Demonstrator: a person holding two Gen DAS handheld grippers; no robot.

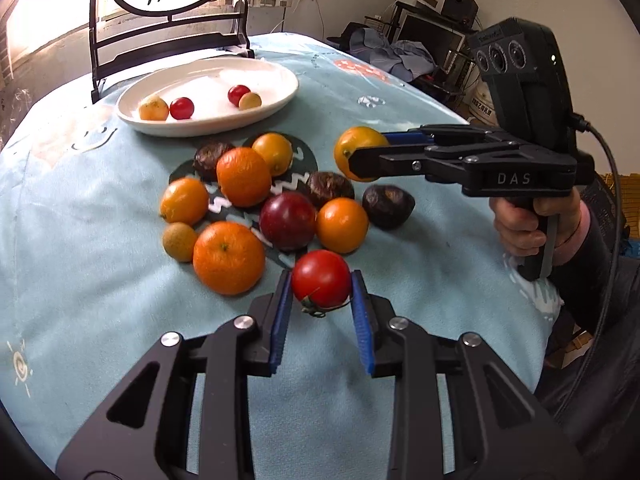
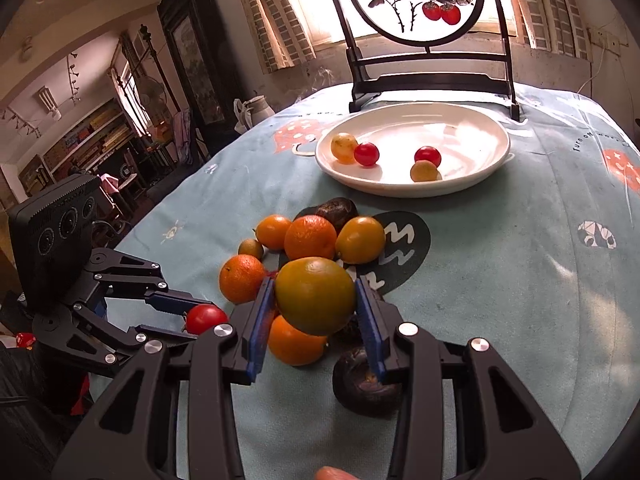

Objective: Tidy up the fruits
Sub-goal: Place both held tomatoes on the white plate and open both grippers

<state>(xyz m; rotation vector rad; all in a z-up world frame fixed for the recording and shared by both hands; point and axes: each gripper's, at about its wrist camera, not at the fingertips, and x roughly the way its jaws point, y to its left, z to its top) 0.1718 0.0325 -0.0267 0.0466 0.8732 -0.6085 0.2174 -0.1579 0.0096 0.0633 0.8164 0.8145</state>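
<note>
Progress partial: white plate (image 1: 280, 92) holds four small fruits; about ten remain in the pile (image 1: 244, 176) on the bench. Left tool (image 1: 322, 280) grips a red tomato (image 1: 320, 278), right tool (image 2: 316, 300) a yellow-green citrus (image 2: 316, 294), neither yet plated.

Fruit cluster (image 1: 256, 204) crowds worktop (image 1: 440, 280) centre, pieces touching, little gap between. Bare cloth open at 3 o'clock and 9 o'clock of cluster. White plate (image 1: 280, 92) at 12 o'clock, mostly free inside. Dark framed screen (image 2: 432, 40) blocks behind plate.
</note>
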